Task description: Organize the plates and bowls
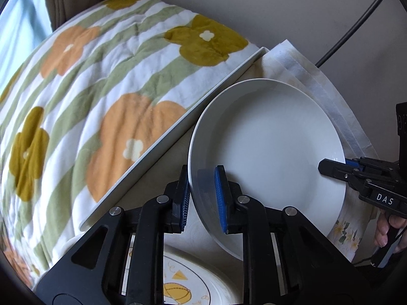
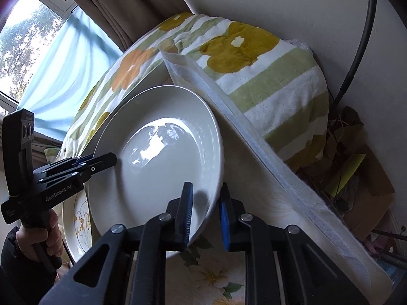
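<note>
Between my left jaws point(image 1: 204, 198) sits the near rim of the white plate point(image 1: 269, 147), one blue pad inside the dish and the other outside it, both pressed onto the rim. My right jaws point(image 2: 204, 213) pinch the opposite rim of the same white plate point(image 2: 162, 167) in the same way, one pad over the inner slope, the other behind the edge. So I hold the plate at two sides, and it sits tilted, its hollow face turned up toward both cameras.

Just under my left jaws lies a patterned plate point(image 1: 185, 279) with yellow drawings and a gold ring; in the right view it peeks out from beneath the white one, lower left. Both rest above a flowered cloth point(image 2: 211, 274) spread on the desk point(image 1: 157, 178). A person's hand point(image 2: 38, 239) wraps the handle of the left tool; fingers point(image 1: 389, 231) on the right tool's handle show at the edge of the left view.

Beyond the plate, a folded white cloth point(image 2: 254, 137) runs along its far edge. Behind that rises a bed quilt point(image 1: 101, 89) striped green and white with orange and mustard flowers, right against the desk's raised white edge point(image 1: 178, 132). Farthest off are brown curtains point(image 2: 122, 7), a window point(image 2: 25, 35) and a black cable point(image 1: 356, 25) on the pale wall.
</note>
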### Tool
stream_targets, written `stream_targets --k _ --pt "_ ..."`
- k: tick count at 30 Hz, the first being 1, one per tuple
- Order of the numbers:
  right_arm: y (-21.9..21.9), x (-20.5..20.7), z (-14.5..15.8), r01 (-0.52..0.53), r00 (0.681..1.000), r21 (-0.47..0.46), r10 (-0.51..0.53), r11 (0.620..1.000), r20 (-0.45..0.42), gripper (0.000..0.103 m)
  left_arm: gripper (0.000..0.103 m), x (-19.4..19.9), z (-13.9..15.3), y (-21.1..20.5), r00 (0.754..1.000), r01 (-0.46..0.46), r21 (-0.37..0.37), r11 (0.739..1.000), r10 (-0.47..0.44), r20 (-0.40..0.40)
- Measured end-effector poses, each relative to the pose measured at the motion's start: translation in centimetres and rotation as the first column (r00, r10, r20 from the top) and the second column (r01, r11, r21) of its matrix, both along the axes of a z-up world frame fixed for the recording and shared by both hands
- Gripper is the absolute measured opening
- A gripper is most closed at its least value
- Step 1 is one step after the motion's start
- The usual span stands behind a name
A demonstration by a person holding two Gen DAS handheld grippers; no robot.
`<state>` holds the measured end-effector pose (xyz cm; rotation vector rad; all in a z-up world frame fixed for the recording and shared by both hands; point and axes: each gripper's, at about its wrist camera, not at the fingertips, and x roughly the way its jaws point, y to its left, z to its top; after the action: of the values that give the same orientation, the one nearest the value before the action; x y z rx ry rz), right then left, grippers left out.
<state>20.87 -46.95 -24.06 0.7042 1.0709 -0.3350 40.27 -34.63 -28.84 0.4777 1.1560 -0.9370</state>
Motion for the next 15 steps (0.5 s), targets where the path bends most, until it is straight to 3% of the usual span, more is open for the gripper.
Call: stream_targets --k 10,15 --pt "0.1 -0.5 5.1 -0.157 0.985 -0.032 0.159 0.987 0.073 0.018 0.016 -2.8 6.1 2.3 0.99 -0.116 -0.053 0.992 0.12 0.077" --pt "1.3 -0.4 8.8 -0.304 0.945 -0.038 0.306 0.952 0.119 0.018 0.016 -5.8 10.2 6.0 0.955 -0.265 -0.086 0.96 0.274 0.114"
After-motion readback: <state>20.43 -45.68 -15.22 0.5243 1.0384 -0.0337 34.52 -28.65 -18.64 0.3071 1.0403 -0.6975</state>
